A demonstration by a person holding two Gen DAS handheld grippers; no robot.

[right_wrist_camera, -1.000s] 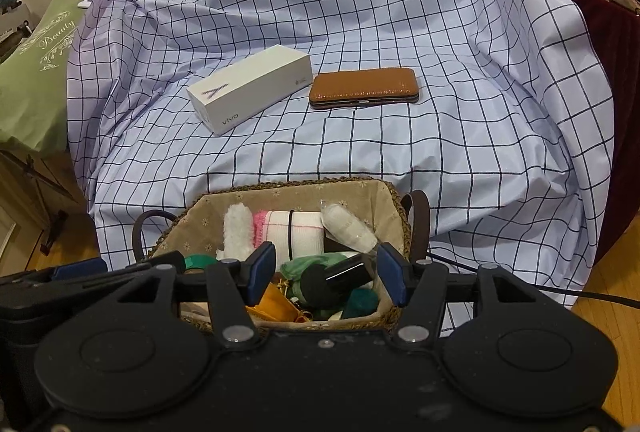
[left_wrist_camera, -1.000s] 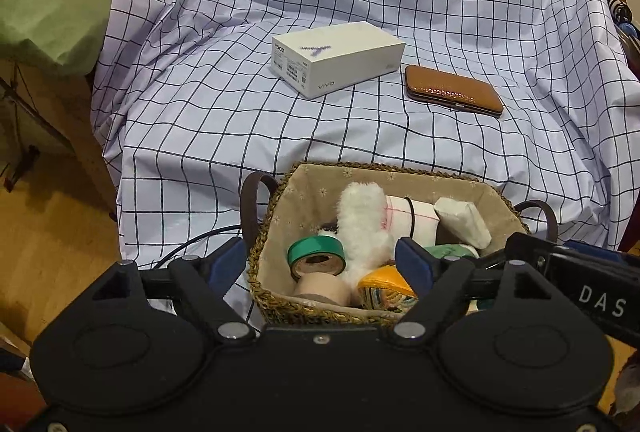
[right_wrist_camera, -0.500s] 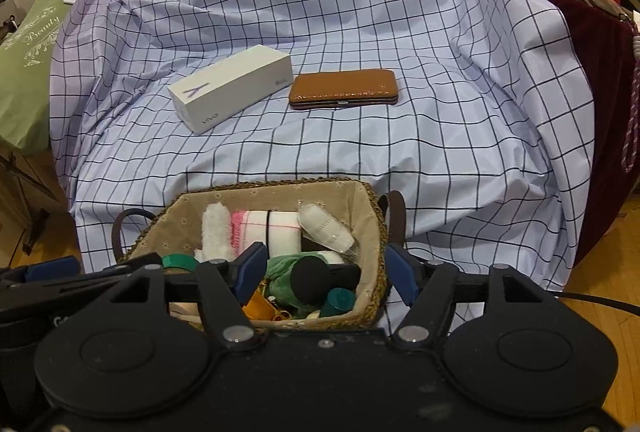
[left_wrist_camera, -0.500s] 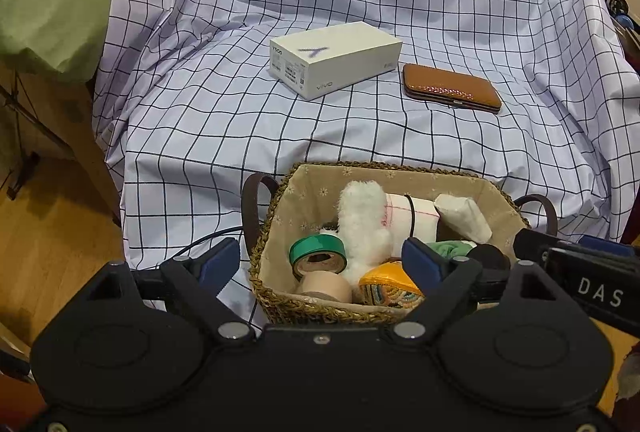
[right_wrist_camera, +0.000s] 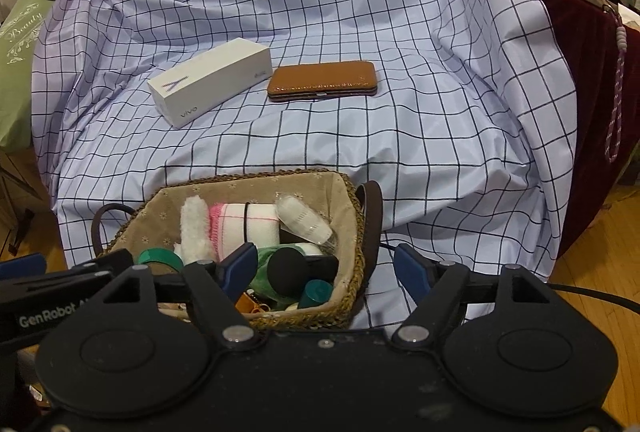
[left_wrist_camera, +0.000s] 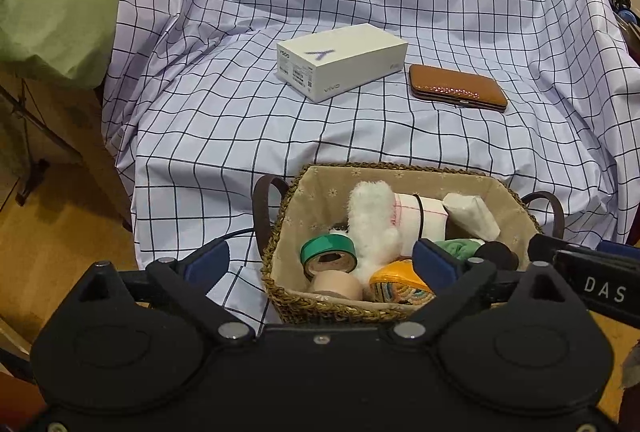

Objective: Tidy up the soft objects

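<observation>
A woven basket (left_wrist_camera: 288,296) (right_wrist_camera: 356,272) with dark handles stands in front of a chair draped in checked cloth (left_wrist_camera: 360,135) (right_wrist_camera: 360,135). It holds a white fluffy item (left_wrist_camera: 372,220) (right_wrist_camera: 194,228), a rolled white-and-pink cloth (left_wrist_camera: 424,216) (right_wrist_camera: 248,224), a green cloth (right_wrist_camera: 266,264), tape rolls (left_wrist_camera: 328,252) and other small things. My left gripper (left_wrist_camera: 320,264) is open and empty, its fingers either side of the basket's left half. My right gripper (right_wrist_camera: 326,266) is open and empty, straddling the basket's right wall.
A white phone box (left_wrist_camera: 340,59) (right_wrist_camera: 208,79) and a brown leather case (left_wrist_camera: 456,87) (right_wrist_camera: 324,79) lie on the chair seat. A green pillow (left_wrist_camera: 60,3) sits at the left. A dark red cloth (right_wrist_camera: 580,103) covers furniture at the right. Wooden floor lies around.
Both grippers have opened wider and drawn back slightly from the basket. The right view has shifted a little to the right. Nothing in the basket has moved.
</observation>
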